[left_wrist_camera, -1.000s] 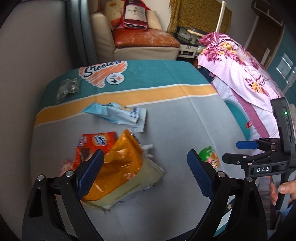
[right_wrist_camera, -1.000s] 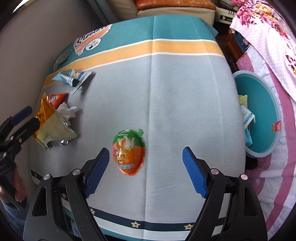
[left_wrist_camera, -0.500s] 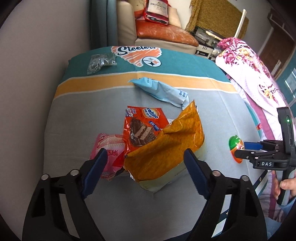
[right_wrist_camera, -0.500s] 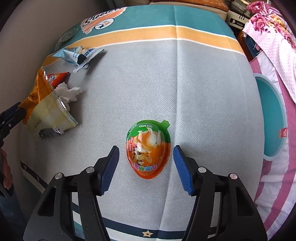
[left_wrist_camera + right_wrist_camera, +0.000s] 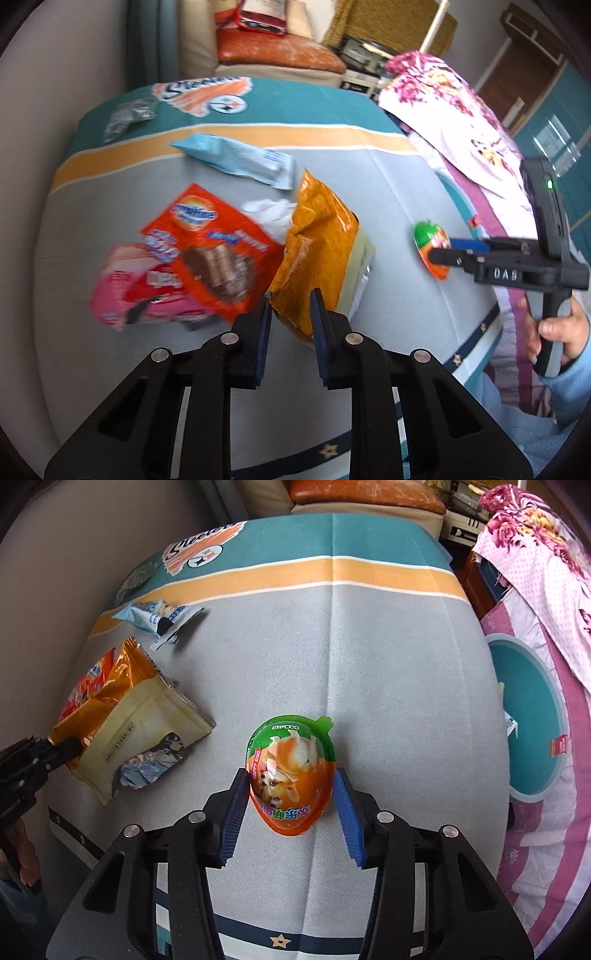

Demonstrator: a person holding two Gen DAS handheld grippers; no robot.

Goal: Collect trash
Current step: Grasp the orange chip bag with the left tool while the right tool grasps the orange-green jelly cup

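Observation:
An orange and yellow snack bag lies on the grey blanket-covered table. Its near corner sits between the pads of my left gripper, whose jaws are closing and pinch that corner. This grip also shows at the left edge of the right wrist view, where the left gripper holds the bag. A green and orange egg-shaped pack lies flat near the front edge. My right gripper is closing on it, with both blue pads against its sides.
An orange wafer wrapper, a pink wrapper, white tissue, a light-blue wrapper and crumpled clear plastic lie at the left. A round teal bin stands low on the right, beside floral cloth.
My left gripper came down to the orange bag and narrowed from wide open onto its corner. My right gripper narrowed from wide open until its pads met the egg pack.

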